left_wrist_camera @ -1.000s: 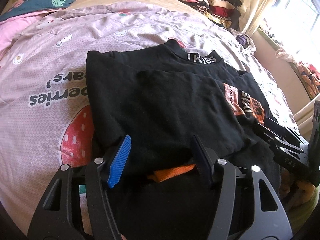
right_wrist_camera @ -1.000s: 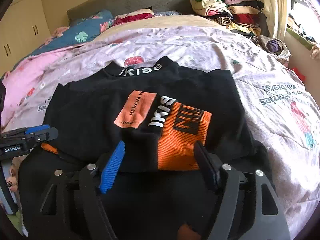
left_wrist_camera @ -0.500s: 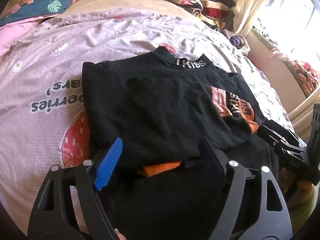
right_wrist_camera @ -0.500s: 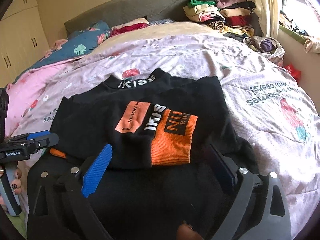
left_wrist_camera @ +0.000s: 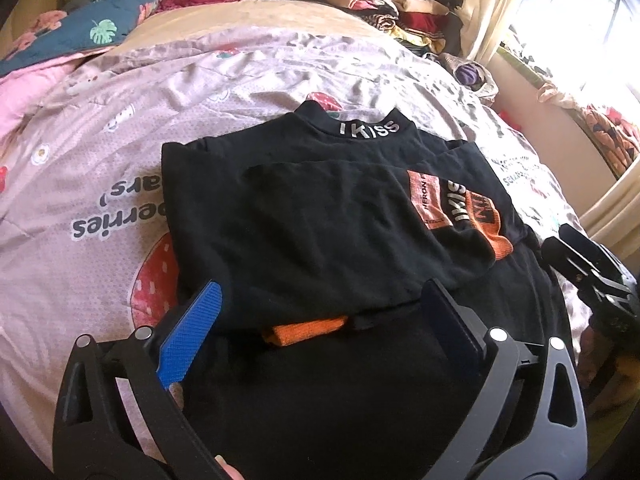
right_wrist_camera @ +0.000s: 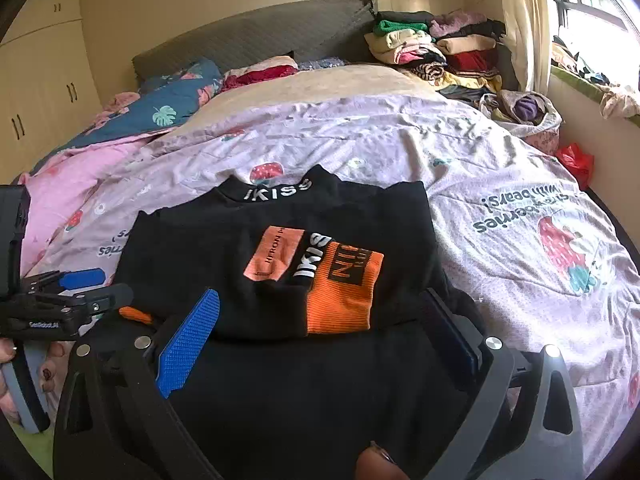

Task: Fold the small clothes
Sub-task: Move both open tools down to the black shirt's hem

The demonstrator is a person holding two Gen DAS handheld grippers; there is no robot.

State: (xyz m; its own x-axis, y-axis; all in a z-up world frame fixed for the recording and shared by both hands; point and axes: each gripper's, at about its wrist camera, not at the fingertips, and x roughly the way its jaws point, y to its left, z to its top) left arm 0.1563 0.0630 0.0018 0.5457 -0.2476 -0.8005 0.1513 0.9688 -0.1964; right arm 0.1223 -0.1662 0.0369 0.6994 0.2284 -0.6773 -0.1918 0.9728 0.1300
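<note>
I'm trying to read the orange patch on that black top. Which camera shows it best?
The right wrist view: the orange patch sits central and nearly face-on there. In the left wrist view it lies off to the right, slanted and smaller.

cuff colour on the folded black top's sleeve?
Orange ribbed cuff on the black top; clearest in the right wrist view.

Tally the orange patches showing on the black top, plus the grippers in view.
Orange cuff with dark lettering: 1
Lighter orange label: 1
Orange cuff peeking from under the folded edge of the black top: 1
Grippers, jaws opening, nothing between: 2, left gripper, right gripper
Total: 5
</note>
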